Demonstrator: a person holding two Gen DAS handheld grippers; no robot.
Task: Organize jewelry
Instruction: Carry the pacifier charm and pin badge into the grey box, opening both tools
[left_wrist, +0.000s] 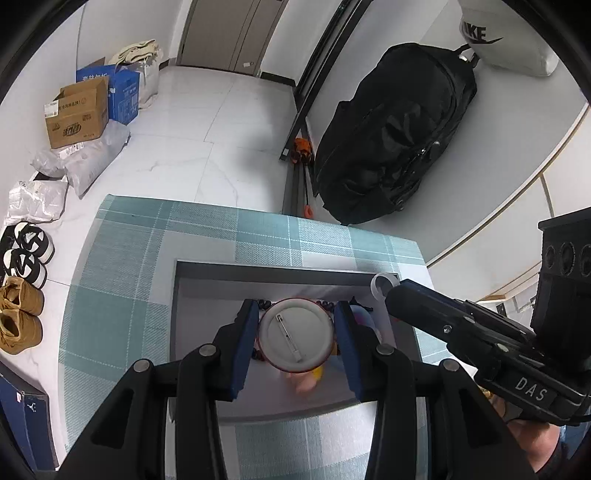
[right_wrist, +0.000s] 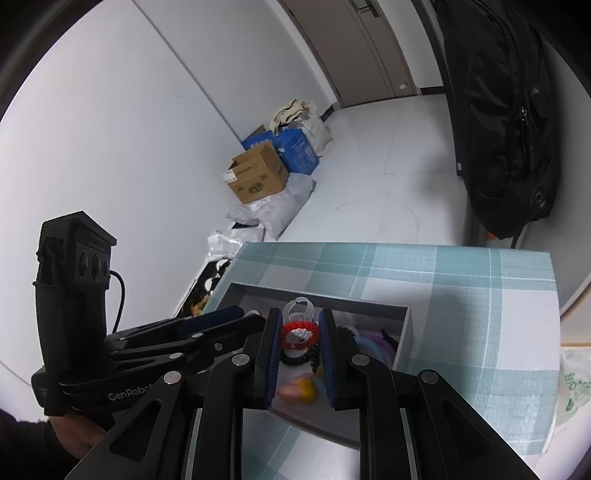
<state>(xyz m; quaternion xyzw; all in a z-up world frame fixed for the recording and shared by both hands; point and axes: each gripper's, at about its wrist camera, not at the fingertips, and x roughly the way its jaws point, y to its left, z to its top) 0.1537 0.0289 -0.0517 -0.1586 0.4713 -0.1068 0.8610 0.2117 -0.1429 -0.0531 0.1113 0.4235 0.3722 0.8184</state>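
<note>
While both grippers hang over the grey tray (left_wrist: 258, 275) on the plaid-covered surface (left_wrist: 122, 280), the sorting of jewelry appears to be in its placing step. The left gripper (left_wrist: 297, 328) has its jaws clenched on a round pin badge (left_wrist: 295, 334), held back-side up so that the white backing and its safety pin face the camera, directly above the tray's middle. Dark beads (left_wrist: 265, 304) peek out just behind the badge, touching or nearly touching its rim; whether they belong to it cannot be told.

From the right wrist view, the right gripper (right_wrist: 298, 334) has its jaws closed on a red-and-white beaded piece (right_wrist: 299, 334) with a clear plastic loop (right_wrist: 300, 306) on top, also held over the tray. Below it lie a dark bead bracelet (right_wrist: 310, 360) and a blurred yellow and pink item (right_wrist: 301, 391), with purple rings (right_wrist: 373, 343) toward the tray's right wall.

Judging by this, the next move calls for lowering each piece into a free patch of the tray, away from the other gripper, then releasing. The two grippers are close together, so a collision is the likely risk.
</note>
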